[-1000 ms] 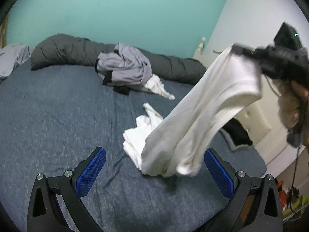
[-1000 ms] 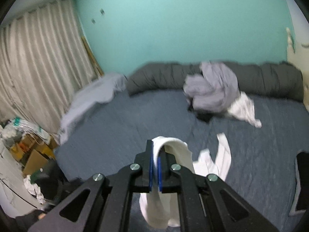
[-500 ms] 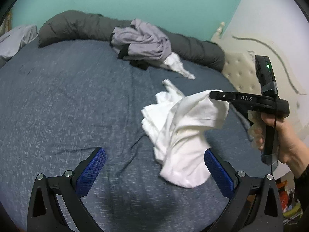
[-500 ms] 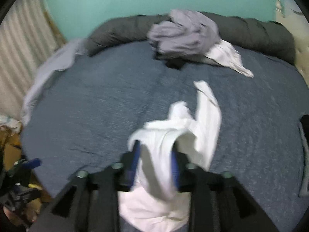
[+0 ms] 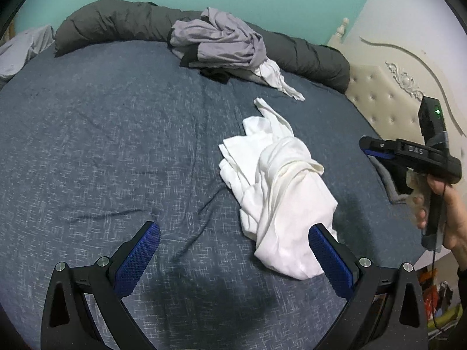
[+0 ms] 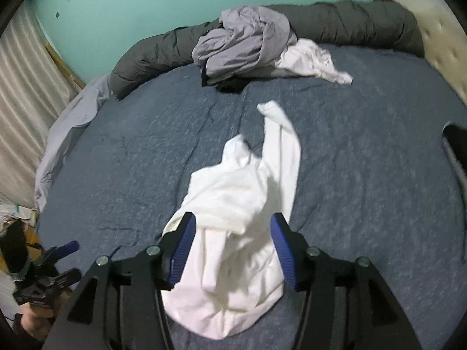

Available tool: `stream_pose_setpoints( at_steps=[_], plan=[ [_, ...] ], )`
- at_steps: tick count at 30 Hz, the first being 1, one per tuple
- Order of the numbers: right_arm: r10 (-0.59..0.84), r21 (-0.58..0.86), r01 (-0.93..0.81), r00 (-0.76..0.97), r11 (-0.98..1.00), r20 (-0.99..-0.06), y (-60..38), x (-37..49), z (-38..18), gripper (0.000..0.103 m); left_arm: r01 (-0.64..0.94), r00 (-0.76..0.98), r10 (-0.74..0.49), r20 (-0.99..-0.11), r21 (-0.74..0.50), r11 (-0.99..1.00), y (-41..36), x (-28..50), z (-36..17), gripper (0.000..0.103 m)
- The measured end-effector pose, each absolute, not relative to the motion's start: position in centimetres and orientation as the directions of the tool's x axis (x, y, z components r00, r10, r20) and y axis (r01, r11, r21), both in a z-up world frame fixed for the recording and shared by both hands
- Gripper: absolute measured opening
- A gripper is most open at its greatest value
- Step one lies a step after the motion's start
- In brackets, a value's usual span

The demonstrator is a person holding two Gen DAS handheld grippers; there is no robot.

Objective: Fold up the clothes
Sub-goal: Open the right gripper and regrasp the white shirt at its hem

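A crumpled white garment [image 5: 280, 186] lies loose on the blue bed sheet [image 5: 116, 145], right of centre in the left wrist view. In the right wrist view the same white garment [image 6: 236, 233] lies just under and ahead of my right gripper [image 6: 232, 248], which is open and holds nothing. My left gripper [image 5: 233, 256] is open and empty, low over the sheet, its right finger beside the garment's near edge. The right gripper also shows in the left wrist view [image 5: 379, 151], held off the garment's right side.
A pile of grey and white clothes [image 5: 221, 43] lies at the far side against a rolled dark grey duvet [image 5: 116, 23]. A cream tufted headboard [image 5: 385, 102] stands at the right. A light grey sheet [image 6: 67, 134] and curtains [image 6: 26, 87] are at the left.
My right gripper lowered the white garment from the air onto the bed, opened and let it go. The garment now lies in a heap. My left gripper stayed open.
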State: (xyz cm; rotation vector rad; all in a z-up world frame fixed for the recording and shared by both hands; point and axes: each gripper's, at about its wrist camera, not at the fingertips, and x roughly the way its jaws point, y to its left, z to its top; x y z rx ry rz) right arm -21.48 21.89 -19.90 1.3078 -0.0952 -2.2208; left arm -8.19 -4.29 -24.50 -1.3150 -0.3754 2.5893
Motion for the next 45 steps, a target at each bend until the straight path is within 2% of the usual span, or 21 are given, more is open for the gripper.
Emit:
stream_pose_setpoints(
  at_steps=[8, 13, 24, 30, 32, 33, 35, 36, 37, 42, 45],
  plan=[
    [-0.545, 0.395, 0.450, -0.276, -0.801, -0.792, 19.6, -18.8, -22.7, 0.054, -0.060, -0.561, 0.299, -0.772, -0.322, -0.945, -4.8, -7.4, -25.3, 0.103],
    [-0.520, 0.380, 0.444, -0.254, -0.812, -0.815, 19.0, -18.2, -24.4, 0.054, -0.042, -0.558, 0.291, -0.777, -0.324, -0.945, -5.7, -7.4, -25.4, 0.103],
    [-0.540, 0.500, 0.205, -0.323, -0.842, -0.777, 22.5, -24.3, -26.8, 0.054, -0.041, -0.560, 0.290, -0.776, -0.324, -0.945, -6.3, -8.0, -25.7, 0.103],
    [-0.601, 0.572, 0.185, -0.286, -0.799, -0.746, 21.9, -27.0, -28.4, 0.054, -0.038, -0.554, 0.279, -0.785, -0.311, -0.950, -6.7, -9.0, -26.1, 0.103],
    [-0.617, 0.589, 0.185, -0.270, -0.787, -0.739, 21.6, -27.4, -28.9, 0.048, -0.034, -0.554, 0.278, -0.784, -0.312, -0.949, -7.0, -9.3, -26.2, 0.103],
    [-0.626, 0.598, 0.186, -0.257, -0.780, -0.737, 21.3, -27.7, -29.2, 0.036, -0.032, -0.555, 0.278, -0.784, -0.314, -0.949, -7.2, -9.4, -26.3, 0.103],
    [-0.630, 0.596, 0.206, -0.242, -0.776, -0.738, 20.6, -27.9, -29.4, 0.024, -0.026, -0.557, 0.279, -0.783, -0.320, -0.947, -7.5, -9.7, -26.4, 0.103],
    [-0.630, 0.589, 0.222, -0.252, -0.777, -0.735, 20.3, -27.8, -29.1, 0.012, -0.023, -0.557, 0.279, -0.782, -0.322, -0.947, -7.7, -9.8, -26.5, 0.103],
    [-0.629, 0.582, 0.238, -0.261, -0.777, -0.732, 20.0, -27.7, -28.7, 0.007, -0.020, -0.557, 0.279, -0.783, -0.322, -0.946, -7.8, -9.8, -26.5, 0.103],
    [-0.659, 0.547, 0.380, -0.302, -0.746, -0.689, 16.9, -26.9, -25.0, 0.005, -0.010, -0.560, 0.273, -0.782, -0.323, -0.946, -8.6, -9.7, -26.5, 0.103],
    [-0.709, 0.553, 0.473, -0.264, -0.686, -0.654, 13.2, -26.3, -22.4, 0.005, 0.004, -0.568, 0.269, -0.778, -0.330, -0.944, -9.4, -9.5, -26.2, 0.103]
  ],
)
